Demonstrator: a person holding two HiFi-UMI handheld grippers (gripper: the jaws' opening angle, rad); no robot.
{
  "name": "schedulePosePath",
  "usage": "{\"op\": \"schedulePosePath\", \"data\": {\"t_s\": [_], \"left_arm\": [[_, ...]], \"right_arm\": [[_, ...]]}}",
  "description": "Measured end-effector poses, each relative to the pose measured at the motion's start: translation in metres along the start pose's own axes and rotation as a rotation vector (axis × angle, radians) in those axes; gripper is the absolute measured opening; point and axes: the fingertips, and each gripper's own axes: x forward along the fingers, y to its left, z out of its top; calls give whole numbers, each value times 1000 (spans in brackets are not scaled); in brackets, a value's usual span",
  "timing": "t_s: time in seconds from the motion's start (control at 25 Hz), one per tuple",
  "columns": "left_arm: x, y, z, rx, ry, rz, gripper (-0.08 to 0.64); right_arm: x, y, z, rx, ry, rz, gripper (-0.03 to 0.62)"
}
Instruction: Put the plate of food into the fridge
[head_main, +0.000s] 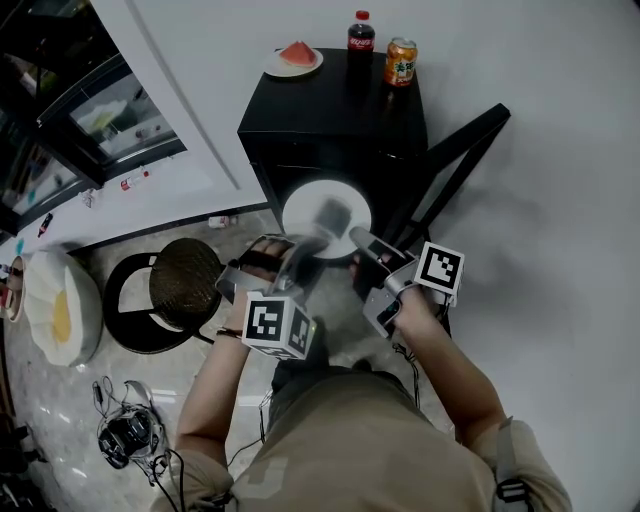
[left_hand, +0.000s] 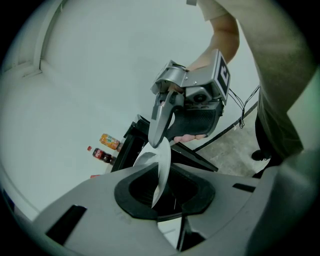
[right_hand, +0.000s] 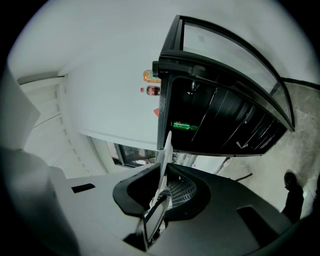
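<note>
plate (head_main: 298, 212) blurred, its contents unclear

Off-task items in view
Cola bottle (head_main: 360, 32) and orange can (head_main: 400, 62) side by side near wall; round stool (head_main: 185, 282) and cable tangle (head_main: 128, 434) on floor.

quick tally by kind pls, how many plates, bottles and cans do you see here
plates: 2, white round plate before the black fridge, white plate with red watermelon slice on top
bottles: 2, dark cola bottle with red cap, green bottle inside the fridge
cans: 1, orange can
total: 5
</note>
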Motion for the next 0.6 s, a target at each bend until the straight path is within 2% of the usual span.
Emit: {"op": "schedulePosePath", "data": {"t_s": [0.6], "left_arm": [[10, -47, -21, -55, 15, -33, 55]], "right_arm": [[-2, -47, -25, 22, 25, -80, 44]]}}
